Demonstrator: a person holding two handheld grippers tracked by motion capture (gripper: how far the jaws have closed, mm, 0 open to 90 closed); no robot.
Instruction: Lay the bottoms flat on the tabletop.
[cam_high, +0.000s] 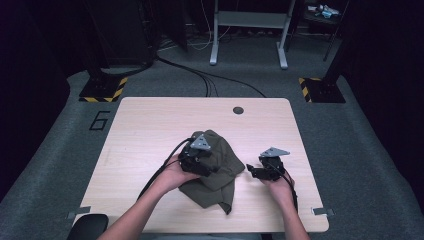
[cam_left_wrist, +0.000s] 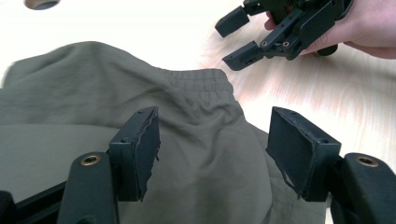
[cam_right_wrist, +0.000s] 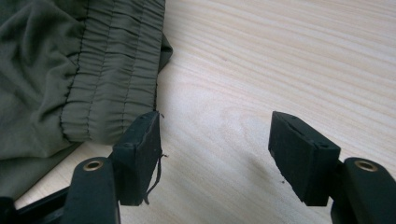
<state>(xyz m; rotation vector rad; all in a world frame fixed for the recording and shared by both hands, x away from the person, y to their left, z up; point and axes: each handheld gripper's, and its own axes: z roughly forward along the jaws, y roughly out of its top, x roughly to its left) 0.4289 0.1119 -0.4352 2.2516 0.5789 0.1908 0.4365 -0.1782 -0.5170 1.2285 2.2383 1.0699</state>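
Observation:
An olive-green garment (cam_high: 216, 170) with a ribbed elastic band lies crumpled on the light wooden table (cam_high: 150, 125), near its front middle. My left gripper (cam_high: 209, 161) hovers over the cloth, jaws wide apart, with a fold of fabric (cam_left_wrist: 210, 154) below and between them but not pinched. My right gripper (cam_high: 251, 170) sits just right of the garment, low over bare wood, jaws open. In the right gripper view the elastic band (cam_right_wrist: 112, 70) lies just beyond the left pad (cam_right_wrist: 140, 154). The right gripper (cam_left_wrist: 243, 39) also appears in the left gripper view, held in a hand.
A round cable hole (cam_high: 238, 110) sits near the table's far edge. Grey carpet surrounds the table, with cables (cam_high: 200, 75), yellow-black striped stand feet (cam_high: 102, 92) and a metal frame (cam_high: 247, 30) behind.

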